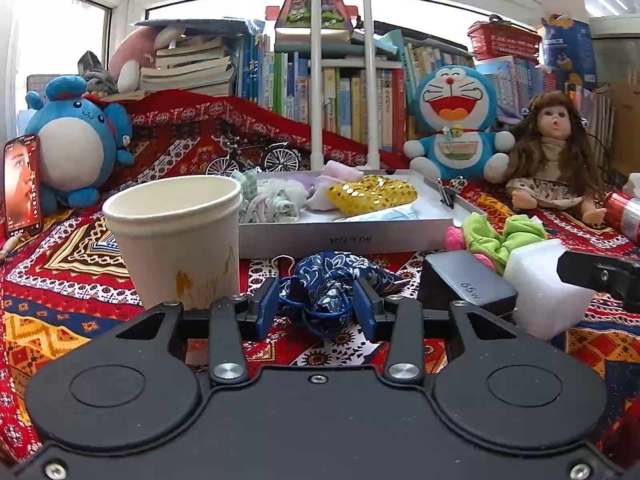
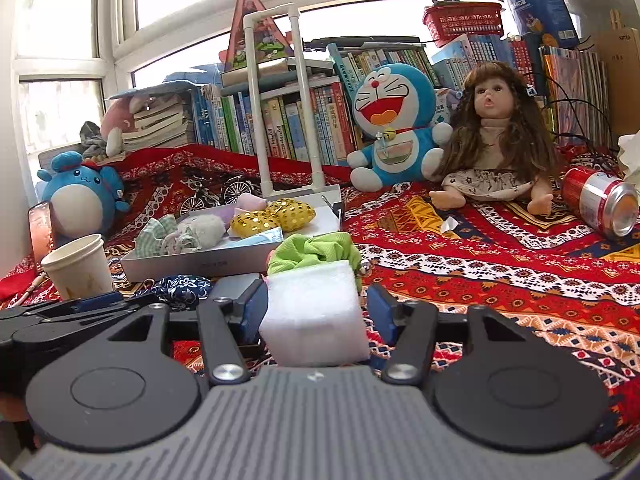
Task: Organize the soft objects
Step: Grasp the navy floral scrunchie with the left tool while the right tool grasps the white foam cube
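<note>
The left claw is parted around a blue flowered cloth lying between its fingers, a paper cup just to its left. The right claw is spread wide, a white foam block between its fingers, touching neither clearly. Beyond both sits the tray of soft things.

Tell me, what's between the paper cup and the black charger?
The blue flowery cloth, sitting between the left gripper's fingers in the left wrist view.
</note>
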`<action>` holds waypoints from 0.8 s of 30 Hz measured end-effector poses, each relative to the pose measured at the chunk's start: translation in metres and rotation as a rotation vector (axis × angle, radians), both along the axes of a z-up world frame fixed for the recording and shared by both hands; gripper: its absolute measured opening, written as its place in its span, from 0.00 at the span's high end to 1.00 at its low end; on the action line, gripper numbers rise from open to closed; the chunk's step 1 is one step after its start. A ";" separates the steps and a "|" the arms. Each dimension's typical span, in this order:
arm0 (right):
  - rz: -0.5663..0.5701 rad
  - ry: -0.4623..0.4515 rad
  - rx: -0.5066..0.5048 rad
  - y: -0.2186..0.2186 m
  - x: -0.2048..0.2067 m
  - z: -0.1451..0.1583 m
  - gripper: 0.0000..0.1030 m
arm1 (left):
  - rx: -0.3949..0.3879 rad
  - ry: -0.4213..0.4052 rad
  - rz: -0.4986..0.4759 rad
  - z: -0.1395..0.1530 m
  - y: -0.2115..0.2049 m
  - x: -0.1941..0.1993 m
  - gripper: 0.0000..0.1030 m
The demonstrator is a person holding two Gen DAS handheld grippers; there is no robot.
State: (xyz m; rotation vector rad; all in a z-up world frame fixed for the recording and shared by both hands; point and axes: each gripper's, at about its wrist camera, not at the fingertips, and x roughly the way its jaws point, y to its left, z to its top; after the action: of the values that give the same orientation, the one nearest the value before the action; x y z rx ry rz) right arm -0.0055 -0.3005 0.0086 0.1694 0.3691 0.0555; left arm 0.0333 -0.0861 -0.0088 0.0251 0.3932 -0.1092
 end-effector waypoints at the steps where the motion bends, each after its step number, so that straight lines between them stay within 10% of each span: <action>1: 0.001 0.002 -0.005 0.001 0.001 -0.001 0.40 | 0.001 0.001 0.002 -0.001 -0.001 0.001 0.62; 7: 0.005 0.020 -0.012 0.005 0.005 -0.005 0.26 | 0.017 0.019 0.006 -0.007 -0.005 0.008 0.59; 24: 0.009 0.046 -0.001 0.005 0.014 -0.013 0.37 | 0.063 0.046 -0.062 -0.009 -0.008 -0.004 0.84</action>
State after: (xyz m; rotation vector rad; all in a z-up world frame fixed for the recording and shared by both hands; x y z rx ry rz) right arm 0.0089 -0.2951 -0.0045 0.1683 0.4162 0.0600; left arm 0.0289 -0.0945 -0.0182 0.0971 0.4416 -0.1589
